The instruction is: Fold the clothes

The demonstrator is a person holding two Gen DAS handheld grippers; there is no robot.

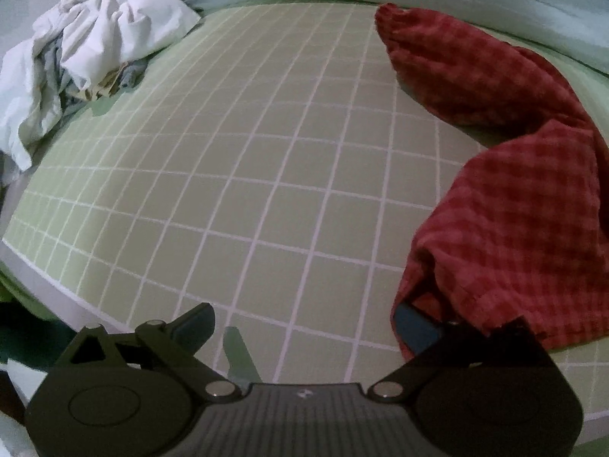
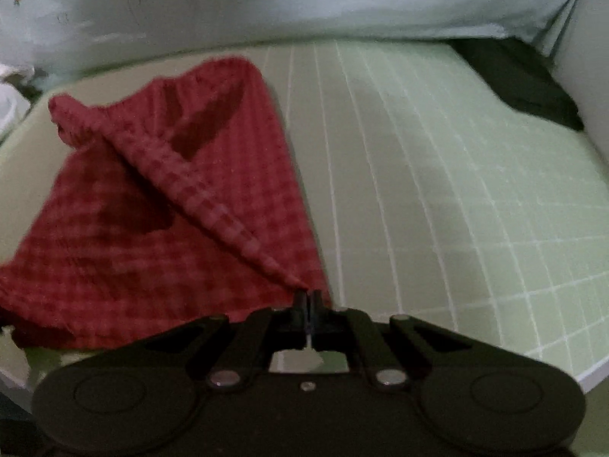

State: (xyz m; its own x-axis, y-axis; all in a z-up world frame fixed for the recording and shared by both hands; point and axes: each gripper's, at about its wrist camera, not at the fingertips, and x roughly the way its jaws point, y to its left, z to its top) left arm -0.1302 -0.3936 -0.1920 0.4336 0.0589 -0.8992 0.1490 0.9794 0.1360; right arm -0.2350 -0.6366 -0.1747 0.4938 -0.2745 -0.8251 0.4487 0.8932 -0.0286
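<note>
A red checked cloth [image 1: 506, 190] lies crumpled on the right of the green grid mat [image 1: 266, 175] in the left wrist view. My left gripper [image 1: 304, 327] is open just above the mat; its right finger [image 1: 415, 327] touches the cloth's near edge, which drapes over it. In the right wrist view my right gripper [image 2: 307, 299] is shut on a corner of the red checked cloth [image 2: 160, 205], pulling a taut ridge of fabric from the mat [image 2: 456, 175] toward the fingers.
A heap of white and grey clothes [image 1: 83, 61] lies at the mat's far left. A dark garment [image 2: 521, 80] lies at the mat's far right corner. A pale blue sheet [image 2: 304, 0] rises behind the mat.
</note>
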